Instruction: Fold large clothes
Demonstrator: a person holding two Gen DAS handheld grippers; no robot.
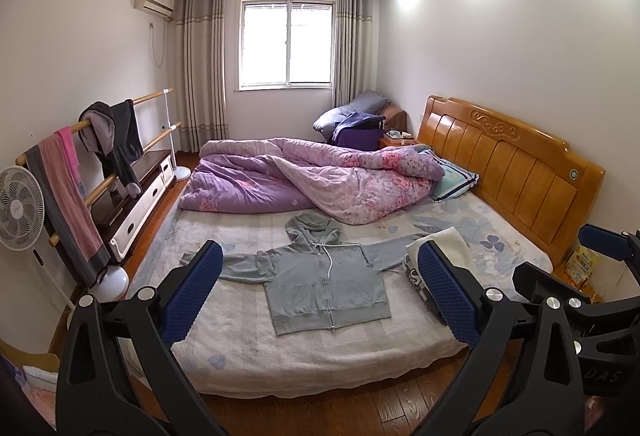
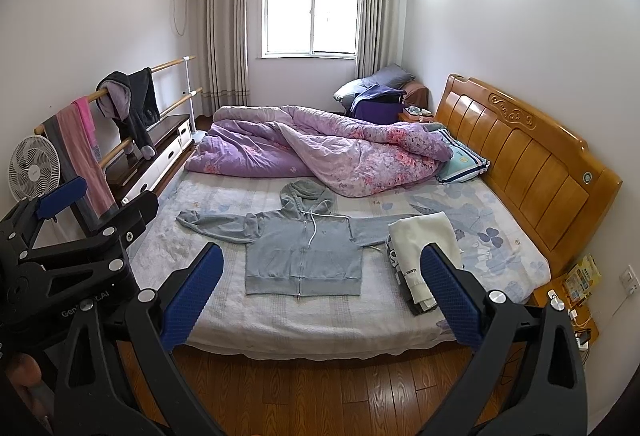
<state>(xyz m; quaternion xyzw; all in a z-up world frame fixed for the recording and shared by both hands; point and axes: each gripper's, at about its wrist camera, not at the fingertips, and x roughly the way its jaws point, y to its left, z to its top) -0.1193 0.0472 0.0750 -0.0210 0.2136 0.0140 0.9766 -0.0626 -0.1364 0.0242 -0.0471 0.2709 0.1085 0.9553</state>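
Observation:
A grey zip hoodie (image 1: 320,284) lies flat on the bed, front up, sleeves spread to both sides and hood toward the quilt; it also shows in the right wrist view (image 2: 304,256). My left gripper (image 1: 320,276) is open and empty, held above the floor in front of the bed's near edge. My right gripper (image 2: 320,272) is open and empty too, beside the left one. The right gripper shows at the right edge of the left wrist view (image 1: 600,276). The left gripper shows at the left edge of the right wrist view (image 2: 80,211).
A stack of folded clothes (image 2: 420,256) lies right of the hoodie, over its sleeve end. A purple quilt (image 2: 320,151) is bunched at the far side of the bed (image 2: 280,328). A wooden headboard (image 2: 532,155) is right; a fan (image 2: 34,167) and clothes rack (image 2: 132,103) are left.

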